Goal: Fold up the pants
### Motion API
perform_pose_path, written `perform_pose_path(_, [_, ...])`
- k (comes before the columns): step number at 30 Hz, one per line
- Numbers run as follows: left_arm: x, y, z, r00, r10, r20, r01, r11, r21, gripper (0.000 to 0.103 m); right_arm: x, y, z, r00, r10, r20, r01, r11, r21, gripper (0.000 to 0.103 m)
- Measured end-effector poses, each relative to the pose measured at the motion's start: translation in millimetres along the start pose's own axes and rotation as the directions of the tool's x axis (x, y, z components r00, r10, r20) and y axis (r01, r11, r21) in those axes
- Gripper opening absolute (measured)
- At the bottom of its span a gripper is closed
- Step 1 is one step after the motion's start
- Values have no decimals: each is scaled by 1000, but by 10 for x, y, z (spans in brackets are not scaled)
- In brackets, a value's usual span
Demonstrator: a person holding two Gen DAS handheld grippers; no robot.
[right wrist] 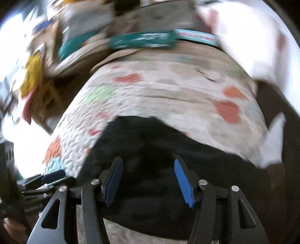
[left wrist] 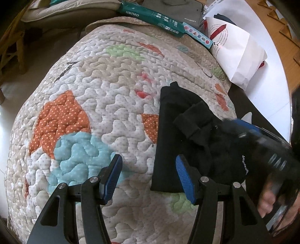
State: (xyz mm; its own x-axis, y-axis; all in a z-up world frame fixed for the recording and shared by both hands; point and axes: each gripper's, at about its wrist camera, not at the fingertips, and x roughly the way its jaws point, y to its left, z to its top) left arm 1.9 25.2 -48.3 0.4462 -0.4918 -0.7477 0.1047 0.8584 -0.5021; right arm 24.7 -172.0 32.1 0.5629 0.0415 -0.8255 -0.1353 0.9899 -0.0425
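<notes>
Black pants (left wrist: 180, 131) lie in a folded bundle on the right part of a quilted patchwork cover (left wrist: 97, 105). My left gripper (left wrist: 148, 180) is open and empty, just above the cover at the bundle's near left corner. In the left wrist view the right gripper (left wrist: 266, 150) is a blurred dark shape over the bundle's right side. In the right wrist view, which is motion-blurred, my right gripper (right wrist: 149, 180) is open above the black pants (right wrist: 150, 142), with nothing between its pads.
A teal packet (left wrist: 150, 15) and a white paper bag (left wrist: 234, 47) lie at the cover's far edge. A grey case (left wrist: 174, 9) sits behind them. A dark table edge (left wrist: 243, 97) shows to the right. A cushioned chair (left wrist: 56, 11) stands far left.
</notes>
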Motion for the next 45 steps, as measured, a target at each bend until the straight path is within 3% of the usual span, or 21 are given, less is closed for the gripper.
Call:
perform_pose_path(3, [-2, 63, 2, 1000, 14, 1, -14, 1000, -20, 57, 222, 563, -16, 999, -4, -54, -4, 989, -150, 62])
perform_pose_path(7, [-25, 127, 12, 1000, -12, 4, 13, 999, -52, 57, 551, 736, -106, 986, -141, -90, 116, 963, -243, 54])
perform_pose_path(8, [-35, 124, 12, 1000, -14, 7, 14, 999, -50, 57, 566, 659, -118, 983, -158, -95, 134, 966, -219, 41])
perform_pose_path(9, [-39, 121, 12, 1000, -15, 10, 15, 999, -49, 57, 565, 547, -120, 979, -174, -106, 153, 972, -181, 34])
perform_pose_path(13, [-14, 86, 1, 1000, -21, 5, 21, 999, -42, 57, 392, -12, -198, 966, -226, -124, 228, 974, 2, 34])
perform_pose_path(18, [17, 4, -59, 1000, 2, 6, -2, 1000, 4, 57, 296, -777, -606, 926, -281, -253, 339, 913, 226, 34])
perform_pose_path(21, [51, -23, -61, 1000, 10, 0, -10, 1000, 12, 57, 119, -1043, -726, 929, -293, -228, 355, 881, 312, 36])
perform_pose_path(25, [161, -96, 32, 1000, -12, -17, 12, 1000, -4, 57, -175, -1183, -557, 972, -216, -88, 233, 876, 422, 40])
perform_pose_path(28, [275, -170, 115, 999, -32, -32, 33, 999, 11, 57, -213, -1021, -302, 997, -73, -12, 72, 920, 386, 41])
perform_pose_path(31, [381, -211, 133, 998, -46, -40, 47, 999, 23, 57, -70, -676, 106, 995, 103, -8, -97, 960, 264, 53])
perform_pose_path(34, [407, -224, 128, 995, -84, -49, 86, 995, 43, 57, 187, -237, 461, 983, 176, -58, -167, 977, 136, 58])
perform_pose_path(37, [422, -202, 126, 991, -118, -57, 120, 992, 39, 56, 506, 142, 687, 975, 171, -145, -166, 985, 40, 59])
perform_pose_path(38, [436, -198, 122, 989, -130, -65, 133, 991, 33, 48, 631, 238, 753, 971, 163, -172, -162, 987, 19, 59])
perform_pose_path(39, [451, -207, 124, 989, -132, -74, 134, 990, 31, 31, 801, 365, 830, 964, 151, -220, -157, 988, -12, 59])
perform_pose_path(40, [474, -217, 115, 989, -119, -83, 122, 992, 31, 23, 898, 420, 860, 960, 133, -245, -145, 989, -31, 59])
perform_pose_path(43, [502, -206, 77, 990, -117, -85, 116, 993, -13, 12, 1254, 522, 883, 937, 78, -340, -114, 990, -87, 59])
perform_pose_path(44, [497, -197, 74, 989, -122, -87, 120, 992, -37, 11, 1340, 538, 873, 929, 70, -365, -112, 989, -95, 55])
perform_pose_path(45, [487, -187, 77, 988, -126, -89, 121, 991, -58, 11, 1389, 560, 852, 924, 63, -378, -111, 988, -107, 42])
